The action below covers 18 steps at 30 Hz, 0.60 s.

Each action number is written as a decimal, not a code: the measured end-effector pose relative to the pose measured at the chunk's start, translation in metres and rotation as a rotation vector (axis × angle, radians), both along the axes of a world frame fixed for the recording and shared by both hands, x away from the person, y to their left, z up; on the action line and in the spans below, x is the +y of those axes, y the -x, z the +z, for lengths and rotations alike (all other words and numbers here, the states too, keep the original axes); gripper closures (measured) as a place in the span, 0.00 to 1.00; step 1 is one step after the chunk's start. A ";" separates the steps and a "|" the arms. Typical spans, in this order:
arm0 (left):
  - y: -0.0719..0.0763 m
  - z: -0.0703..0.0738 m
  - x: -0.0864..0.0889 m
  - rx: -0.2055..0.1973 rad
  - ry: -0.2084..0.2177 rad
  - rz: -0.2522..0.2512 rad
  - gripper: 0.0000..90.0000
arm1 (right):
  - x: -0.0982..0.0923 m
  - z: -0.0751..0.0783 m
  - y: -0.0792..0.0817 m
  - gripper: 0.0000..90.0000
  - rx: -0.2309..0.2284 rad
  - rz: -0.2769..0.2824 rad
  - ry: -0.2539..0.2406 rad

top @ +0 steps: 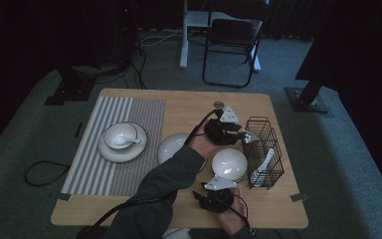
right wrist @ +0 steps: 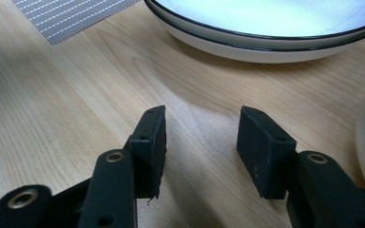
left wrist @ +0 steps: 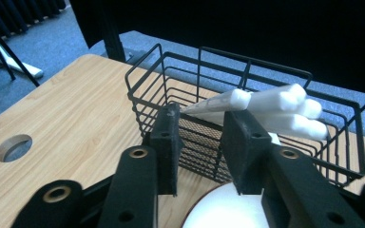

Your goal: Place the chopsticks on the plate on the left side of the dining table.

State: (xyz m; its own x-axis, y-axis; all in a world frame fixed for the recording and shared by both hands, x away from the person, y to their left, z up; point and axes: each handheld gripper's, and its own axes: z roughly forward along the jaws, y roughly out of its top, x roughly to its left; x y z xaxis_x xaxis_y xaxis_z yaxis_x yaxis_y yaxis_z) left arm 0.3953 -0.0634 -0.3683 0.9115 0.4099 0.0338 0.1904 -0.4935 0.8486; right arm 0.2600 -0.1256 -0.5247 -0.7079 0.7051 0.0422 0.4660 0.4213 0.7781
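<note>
While the left gripper (left wrist: 199, 142) hangs at the near wall of the black wire basket (left wrist: 247, 137), its jaws stand partly open with nothing pressed between them — the white spoons (left wrist: 275, 107) lie inside, handles jutting over the rim. Likely risk: closing here catches wire, not a handle, and drags the light basket. The right gripper (right wrist: 202, 142) rests open and empty over bare table (right wrist: 52, 109), beside the upturned bowl (top: 229, 163).

White spoons (left wrist: 266, 107) lie tilted in the black wire basket (left wrist: 161, 71), handles just beyond the left gripper (left wrist: 204, 142), whose parted jaws hold nothing.
</note>
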 end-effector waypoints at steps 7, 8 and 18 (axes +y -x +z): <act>-0.008 -0.002 -0.009 0.014 0.000 0.013 0.85 | 0.000 0.000 0.000 0.58 0.002 0.004 -0.004; -0.009 -0.002 -0.010 0.016 0.002 0.015 0.86 | 0.000 0.000 0.000 0.58 0.002 0.003 -0.004; -0.021 -0.009 -0.020 0.056 0.002 0.040 0.86 | 0.000 0.000 0.000 0.58 0.001 0.004 -0.004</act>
